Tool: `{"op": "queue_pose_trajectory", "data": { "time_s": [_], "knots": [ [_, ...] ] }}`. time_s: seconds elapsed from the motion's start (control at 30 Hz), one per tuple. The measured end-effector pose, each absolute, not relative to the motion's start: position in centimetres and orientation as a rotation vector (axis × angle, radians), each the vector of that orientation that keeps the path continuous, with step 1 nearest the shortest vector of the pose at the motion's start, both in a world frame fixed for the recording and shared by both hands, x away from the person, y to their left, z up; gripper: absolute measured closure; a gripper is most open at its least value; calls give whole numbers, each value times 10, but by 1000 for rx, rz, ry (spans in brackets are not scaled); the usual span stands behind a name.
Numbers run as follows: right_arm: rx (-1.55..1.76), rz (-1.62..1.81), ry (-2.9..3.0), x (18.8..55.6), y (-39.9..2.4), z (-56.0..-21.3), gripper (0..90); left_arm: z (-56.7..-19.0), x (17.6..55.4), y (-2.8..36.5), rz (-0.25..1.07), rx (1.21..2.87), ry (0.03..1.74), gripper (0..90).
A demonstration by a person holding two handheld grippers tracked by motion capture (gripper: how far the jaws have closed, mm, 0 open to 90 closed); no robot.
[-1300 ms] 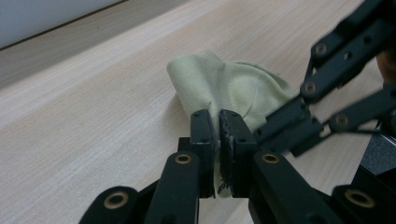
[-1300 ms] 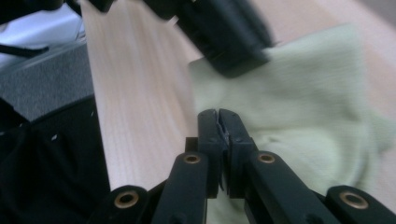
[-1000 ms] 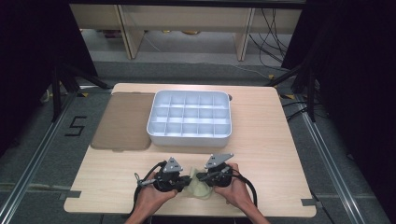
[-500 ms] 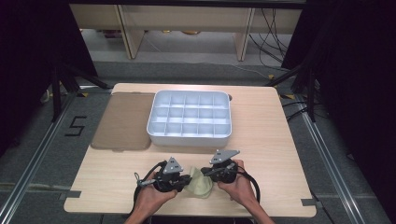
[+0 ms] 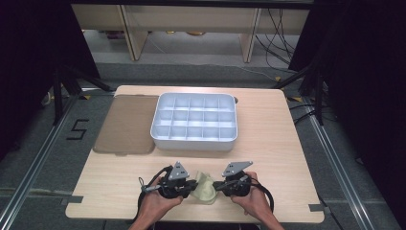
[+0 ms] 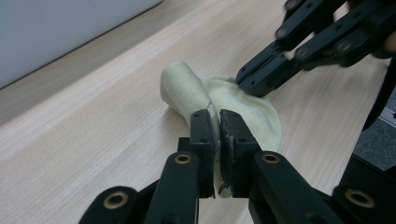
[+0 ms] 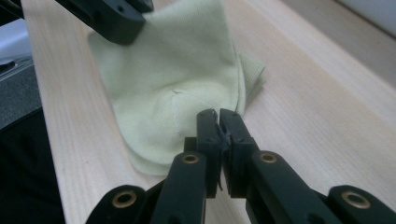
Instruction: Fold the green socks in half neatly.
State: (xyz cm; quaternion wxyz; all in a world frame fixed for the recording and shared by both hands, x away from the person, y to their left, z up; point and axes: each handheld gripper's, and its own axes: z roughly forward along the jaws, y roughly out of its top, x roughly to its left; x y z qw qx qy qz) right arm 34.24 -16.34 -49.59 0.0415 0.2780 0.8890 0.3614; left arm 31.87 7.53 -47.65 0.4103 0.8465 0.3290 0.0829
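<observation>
At 6 o'clock on bench (image 5: 287,143), pale yellow cloth (image 5: 205,188) lies between grippers; left gripper (image 5: 191,185) clamps its 9 o'clock edge; right gripper (image 5: 218,186) clamps 3 o'clock edge; both equally near.

left hand-held gripper (image 5: 190,184) jaws pinched together, right hand-held gripper (image 5: 218,186) likewise, tips facing

Overhead faces forward; tong-cameras close—sharing cloth (image 5: 205,188) (tabletop).

Wooden table (image 5: 268,139) bears compartment tray (image 5: 194,122), brown mat (image 5: 125,124), pale sock (image 5: 205,188).
</observation>
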Motion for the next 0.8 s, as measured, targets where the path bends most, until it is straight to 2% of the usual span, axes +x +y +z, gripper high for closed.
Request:
{"op": "queue_pose_trajectory", "data": {
  "time_s": [0.6,0.8],
  "knots": [
    [877,1128,2740,347,-161,-499,875,-474,310,43,184,2135,726,831],
    [874,1181,2697,350,-175,-490,869,-474,310,42,180,2135,732,831]
  ]
}}
